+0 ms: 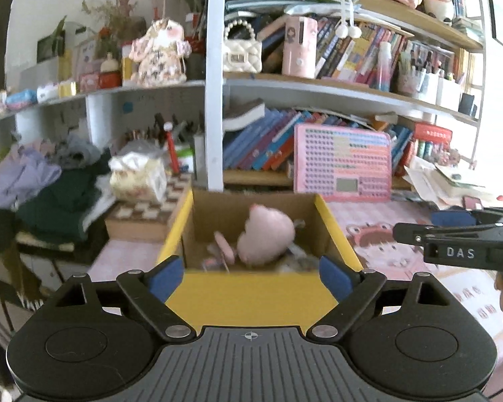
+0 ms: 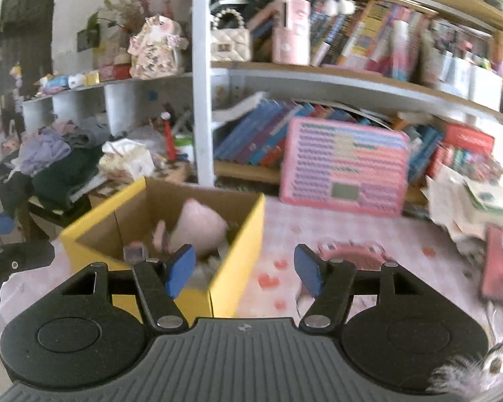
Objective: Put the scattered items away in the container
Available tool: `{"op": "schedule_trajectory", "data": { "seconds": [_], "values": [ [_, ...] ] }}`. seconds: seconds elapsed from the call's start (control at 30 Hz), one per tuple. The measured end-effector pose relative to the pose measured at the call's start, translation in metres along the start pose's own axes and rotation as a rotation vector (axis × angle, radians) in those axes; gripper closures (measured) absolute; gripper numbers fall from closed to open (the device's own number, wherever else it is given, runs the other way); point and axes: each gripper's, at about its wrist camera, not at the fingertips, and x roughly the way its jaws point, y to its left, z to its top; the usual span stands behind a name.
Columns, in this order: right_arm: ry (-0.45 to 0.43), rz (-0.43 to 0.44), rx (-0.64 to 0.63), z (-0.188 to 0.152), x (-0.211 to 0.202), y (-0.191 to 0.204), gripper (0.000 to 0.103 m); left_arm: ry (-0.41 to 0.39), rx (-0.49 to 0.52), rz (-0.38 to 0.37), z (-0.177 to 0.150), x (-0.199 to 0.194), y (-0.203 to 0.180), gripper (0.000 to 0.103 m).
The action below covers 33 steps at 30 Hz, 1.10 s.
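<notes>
An open yellow cardboard box (image 1: pixel 251 298) stands on the pink tablecloth. Inside it lies a pink plush toy (image 1: pixel 266 234) among small pink items (image 1: pixel 225 247). My left gripper (image 1: pixel 250 277) hangs open just before the box's near wall, nothing between its blue pads. In the right wrist view the box (image 2: pixel 248 234) is at the left and the plush (image 2: pixel 201 229) shows inside. My right gripper (image 2: pixel 244 270) is open over the box's right wall, also empty. A pink toothed item (image 2: pixel 352 251) lies on the cloth past its right finger. The right gripper (image 1: pixel 452 238) also shows at the left view's right edge.
A crowded bookshelf backs the table, with a pink board (image 1: pixel 342 164) leaning on it. Folded clothes (image 1: pixel 50 187) and a checkered box (image 1: pixel 144 214) sit left of the box. Loose papers (image 2: pixel 469 201), a flat red item (image 2: pixel 496 261) and a grey furry thing (image 2: pixel 479 368) lie at the right.
</notes>
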Motion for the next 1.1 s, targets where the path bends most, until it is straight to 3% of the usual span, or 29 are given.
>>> {"op": "schedule_trajectory", "data": {
  "seconds": [0.17, 0.47, 0.6, 0.83, 1.1],
  "values": [
    [0.026, -0.066, 0.011, -0.041, -0.045, 0.005, 0.033, 0.066, 0.0, 0.0, -0.031, -0.017, -0.011, 0.013],
    [0.109, -0.164, 0.087, -0.099, -0.096, 0.01, 0.019, 0.075, 0.093, 0.006, -0.066, -0.049, -0.048, 0.009],
    [0.118, -0.183, 0.132, -0.108, -0.104, 0.008, 0.014, 0.097, 0.128, 0.009, -0.073, -0.048, -0.054, 0.007],
    [0.142, -0.242, 0.174, -0.116, -0.102, -0.007, 0.013, 0.157, 0.091, 0.041, -0.078, -0.036, -0.053, 0.007],
    [0.153, -0.207, 0.149, -0.111, -0.091, -0.011, 0.012, 0.149, 0.081, 0.075, -0.073, -0.034, -0.055, 0.005]
  ]
}}
